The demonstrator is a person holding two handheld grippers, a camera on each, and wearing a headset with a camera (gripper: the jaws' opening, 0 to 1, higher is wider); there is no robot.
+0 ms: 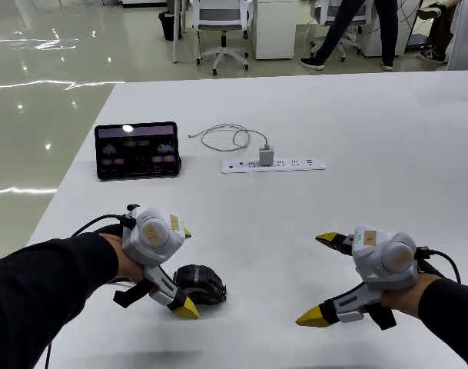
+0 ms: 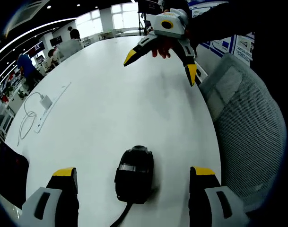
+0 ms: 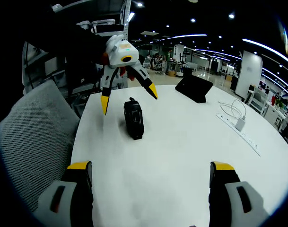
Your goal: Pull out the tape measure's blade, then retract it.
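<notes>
Black tape measure (image 1: pixel 199 283), white desk (image 1: pixel 356 138), black tablet (image 1: pixel 137 150), white power strip (image 1: pixel 273 164), left claw (image 1: pixel 186 270) and right claw (image 1: pixel 318 277) grey-white with yellow tips.

This looks like a big open-plan office, the sort that doubles as a lab. A long white worktop (image 1: pixel 333 131) stands on a glossy pale floor (image 1: pixel 49 77). Wheeled swivel chairs (image 1: pixel 220 23) and a white cabinet (image 1: pixel 276 27) sit beyond its far edge, where a person's legs (image 1: pixel 349 23) show. Toward the worktop's far left corner stand a tablet (image 1: pixel 137 150) and a power strip (image 1: pixel 273 164) with a charger (image 1: pixel 266 156) and looped cable (image 1: pixel 226 138). A mesh chair back (image 3: pixel 35 137) stands at the near edge. Rows of ceiling spotlights (image 3: pixel 196 35) run back over more desks, with people (image 2: pixel 70 45) seated there.
</notes>
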